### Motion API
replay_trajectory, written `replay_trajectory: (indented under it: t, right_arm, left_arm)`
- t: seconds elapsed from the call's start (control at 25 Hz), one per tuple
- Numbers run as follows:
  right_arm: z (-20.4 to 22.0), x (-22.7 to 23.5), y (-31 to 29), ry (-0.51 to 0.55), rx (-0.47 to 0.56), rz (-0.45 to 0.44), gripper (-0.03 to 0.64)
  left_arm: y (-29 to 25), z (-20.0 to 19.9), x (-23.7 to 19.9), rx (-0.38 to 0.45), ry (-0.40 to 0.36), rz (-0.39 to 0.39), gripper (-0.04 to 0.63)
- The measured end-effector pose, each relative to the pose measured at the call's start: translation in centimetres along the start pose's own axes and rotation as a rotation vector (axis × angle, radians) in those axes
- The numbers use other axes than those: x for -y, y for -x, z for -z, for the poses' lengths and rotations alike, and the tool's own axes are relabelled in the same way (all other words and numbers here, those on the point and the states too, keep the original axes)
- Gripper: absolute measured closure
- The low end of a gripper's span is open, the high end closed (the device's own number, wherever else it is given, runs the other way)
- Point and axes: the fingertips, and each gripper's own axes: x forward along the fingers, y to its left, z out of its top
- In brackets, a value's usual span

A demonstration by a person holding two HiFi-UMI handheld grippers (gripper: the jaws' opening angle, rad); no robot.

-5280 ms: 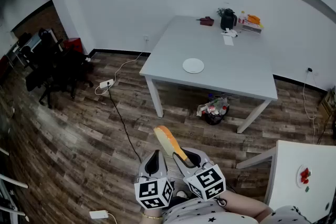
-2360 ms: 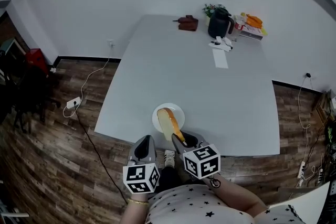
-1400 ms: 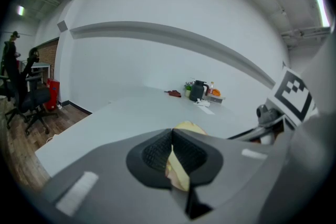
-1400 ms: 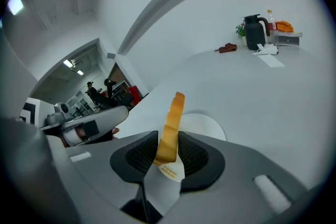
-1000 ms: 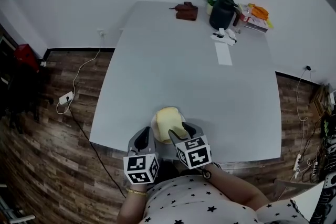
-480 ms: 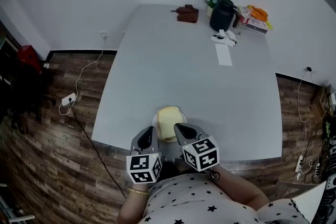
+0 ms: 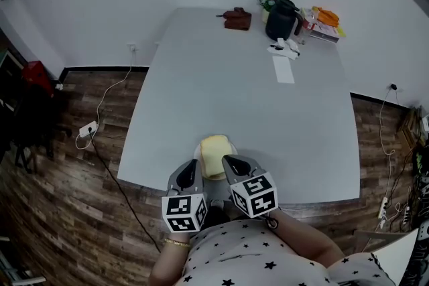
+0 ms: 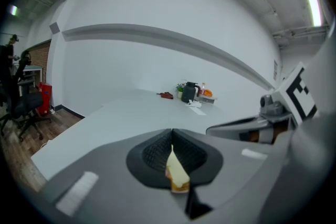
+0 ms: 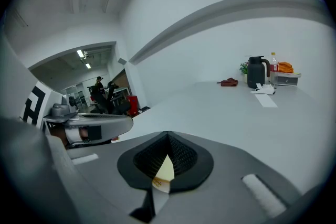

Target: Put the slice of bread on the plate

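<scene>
— Entry one, nearest?
— Held just short of the plate (image 7: 198, 149): left hand-held gripper (image 7: 190, 165) and right hand-held gripper (image 7: 228, 161), jaws drawn together on each, nothing clamped. Hazard judged: little tabletop (image 7: 234, 90) is left on the plate's near side, so the plate could be clipped and tipped off if either is swung carelessly.
— Entry two?
— The slice of bread (image 7: 215, 155): laid flat on the plate, pale yellow, crust darker. Well beyond the plate, a dark jug (image 7: 278, 13) is noted.
</scene>
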Motion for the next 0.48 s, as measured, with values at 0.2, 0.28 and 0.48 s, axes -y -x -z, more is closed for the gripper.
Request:
replay_trajectory:
  t: [0.2, 0.28, 0.48]
  right_arm:
    - [0.28, -0.22, 0.13, -0.003, -0.012, 0.001, 0.618]
    - [0.15, -0.13, 0.17, 0.001, -0.011, 0.003, 0.618]
    - [-0.02, -0.09, 0.16, 0.001, -0.007, 0.006, 0.618]
  left_arm:
    - [0.18, 0.04, 0.02, 0.001, -0.003, -0.001, 0.588]
    - [0.11, -0.09, 0.05, 0.003, -0.003, -0.002, 0.588]
    - [0.11, -0.41, -0.06, 0.012, -0.004, -0.005, 0.588]
